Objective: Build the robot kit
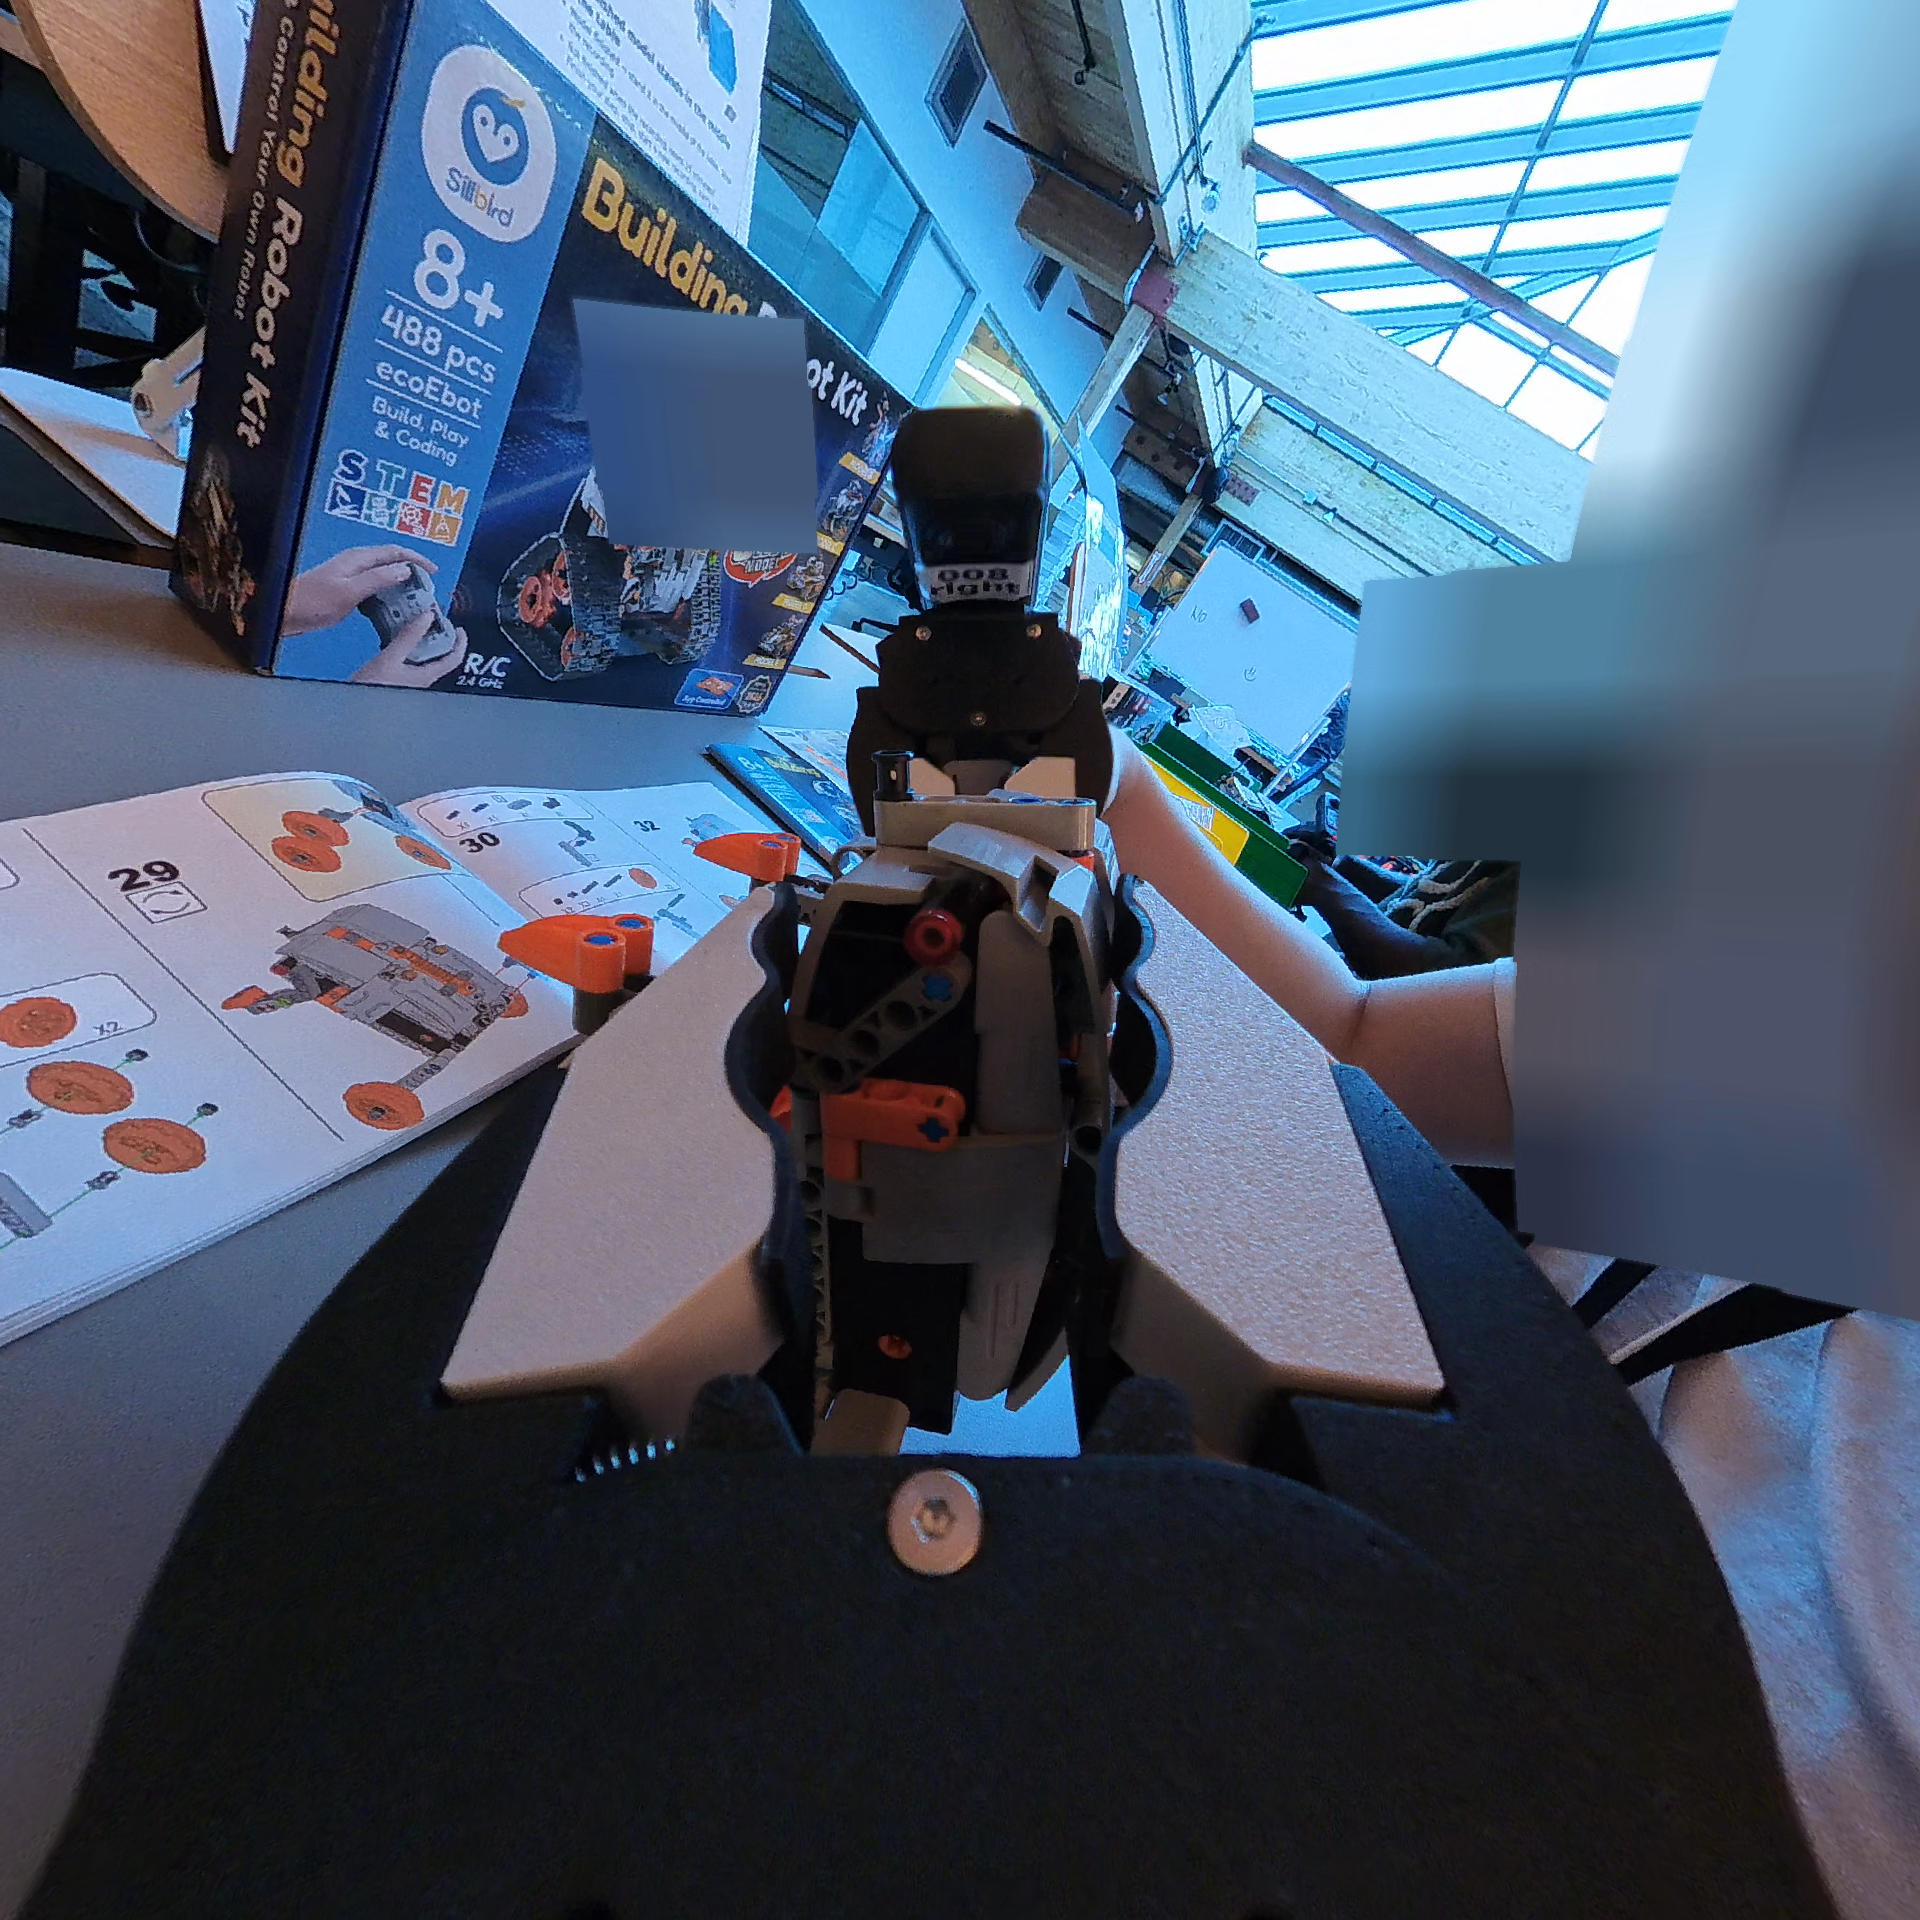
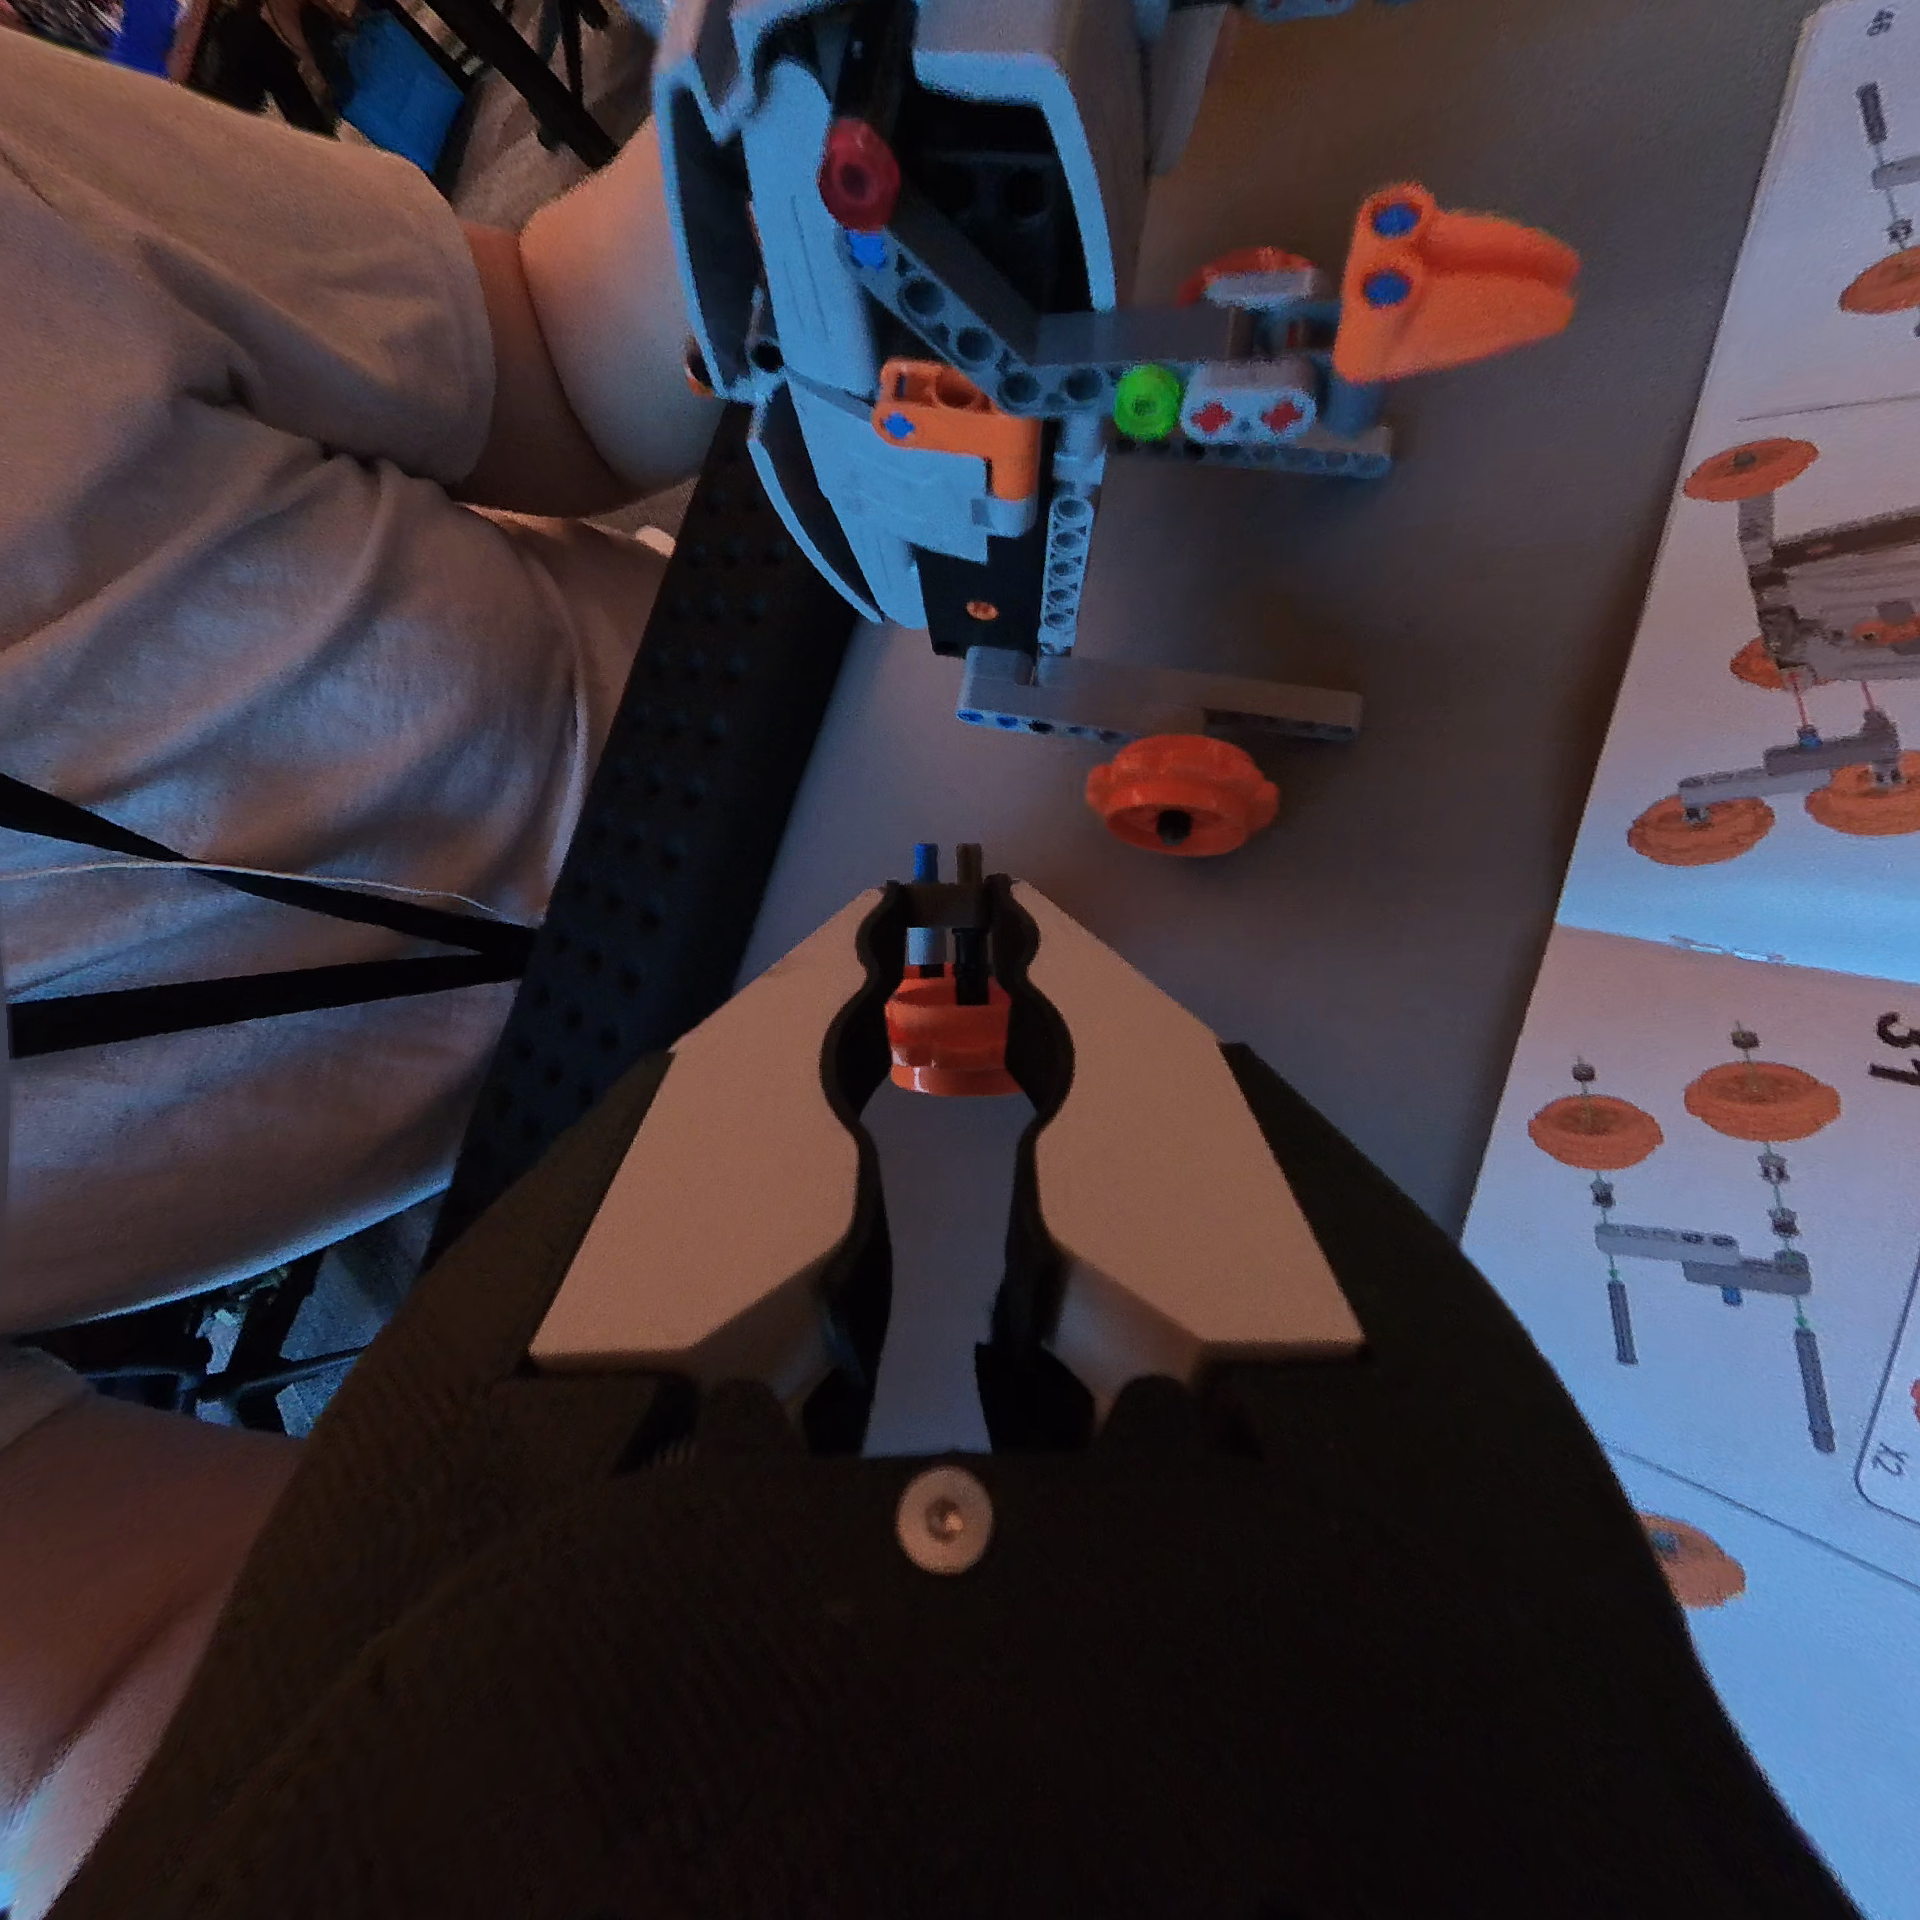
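My left gripper [image 1: 951, 904] is shut on a brick-built robot model [image 1: 914, 1091] of grey, black and orange parts, holding its body upright between both fingers. Orange fin pieces [image 1: 577, 940] stick out to its left. My right gripper [image 1: 971, 644] shows just beyond the model's top. In the right wrist view my right gripper [image 2: 948, 888] is shut on a small orange wheel assembly [image 2: 948, 1029] with a grey connector and blue and black pins. It sits a short way below the model [image 2: 914, 343], near the model's grey beam and its fitted orange wheel [image 2: 1179, 795].
An open instruction booklet [image 1: 260, 987] lies on the grey table [image 1: 125, 707] at left; it also shows in the right wrist view [image 2: 1766, 831]. A blue kit box [image 1: 499, 416] stands behind. A person's arm [image 1: 1299, 987] and light clothing [image 2: 260, 623] are close by. There is about 11 cm between the tips of the two grippers.
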Demonstrator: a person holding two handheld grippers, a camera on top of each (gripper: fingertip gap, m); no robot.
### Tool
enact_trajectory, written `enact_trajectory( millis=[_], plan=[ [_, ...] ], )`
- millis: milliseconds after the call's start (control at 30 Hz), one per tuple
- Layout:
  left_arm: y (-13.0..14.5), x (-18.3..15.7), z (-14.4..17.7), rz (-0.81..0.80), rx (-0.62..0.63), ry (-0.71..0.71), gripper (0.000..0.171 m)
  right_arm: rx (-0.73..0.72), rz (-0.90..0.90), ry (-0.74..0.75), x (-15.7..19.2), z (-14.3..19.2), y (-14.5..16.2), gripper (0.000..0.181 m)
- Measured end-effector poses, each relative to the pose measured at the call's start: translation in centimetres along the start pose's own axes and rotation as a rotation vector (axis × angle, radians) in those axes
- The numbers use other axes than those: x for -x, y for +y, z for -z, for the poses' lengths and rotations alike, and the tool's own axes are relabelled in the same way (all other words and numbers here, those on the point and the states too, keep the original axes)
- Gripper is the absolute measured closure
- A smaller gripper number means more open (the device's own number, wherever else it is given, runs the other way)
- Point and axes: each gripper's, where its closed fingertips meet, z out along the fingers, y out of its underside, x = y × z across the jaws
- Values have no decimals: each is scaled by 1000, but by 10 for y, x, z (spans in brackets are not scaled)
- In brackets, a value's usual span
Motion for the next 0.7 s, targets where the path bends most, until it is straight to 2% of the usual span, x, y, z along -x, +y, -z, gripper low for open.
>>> enact_trajectory(
  millis=[167,300,467,700],
  plan=[
    [-1,1,0,4,-2,0,112,-77,18,-59,10,-10,-22,165],
    [-1,2,-1,7,-2,-7,112,-39,62,-26,8,-26,-24,165],
    [-1,2,-6,0,6,-33,112,-47,49,16,5,-31,-31,166],
    [-1,2,-6,14,1,-39,112,26,47,82,0,-39,-27,165]
  ],
)
